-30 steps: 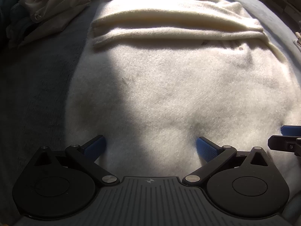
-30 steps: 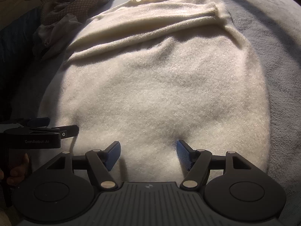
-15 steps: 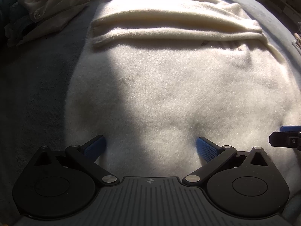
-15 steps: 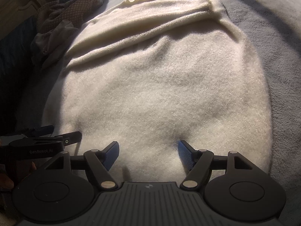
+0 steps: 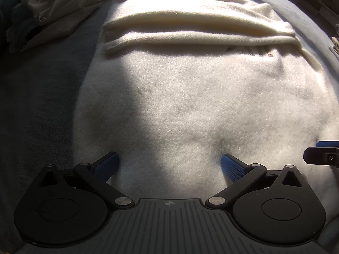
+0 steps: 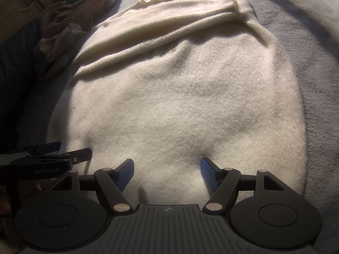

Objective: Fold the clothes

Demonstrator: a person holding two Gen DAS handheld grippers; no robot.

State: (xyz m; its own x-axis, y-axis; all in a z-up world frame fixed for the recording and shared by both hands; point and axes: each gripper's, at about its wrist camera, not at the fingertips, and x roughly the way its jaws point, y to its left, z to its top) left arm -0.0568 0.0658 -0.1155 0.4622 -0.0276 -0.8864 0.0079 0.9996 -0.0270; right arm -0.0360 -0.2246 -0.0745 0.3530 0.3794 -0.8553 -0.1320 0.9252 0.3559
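**Both grippers spread over the sweater's near hem**

A fuzzy cream knit sweater (image 5: 190, 97) lies flat on a grey-blue blanket (image 5: 42, 105), sleeves folded across its far end. The left gripper (image 5: 169, 165) and right gripper (image 6: 167, 172) hover with jaws apart above its near edge, gripping nothing. Crumpled beige clothes (image 5: 53, 14) sit beside the sweater's far-left corner.

Cream sweater (image 5: 190, 97): near hem is hidden behind the gripper bodies in both views; right side is cut by the left-wrist frame edge. Heap of clothes (image 5: 48, 14): cropped at the upper-left corner, pieces not told apart. Right gripper (image 5: 322, 154): seen only as a tip at the edge. Left half lost in shadow.
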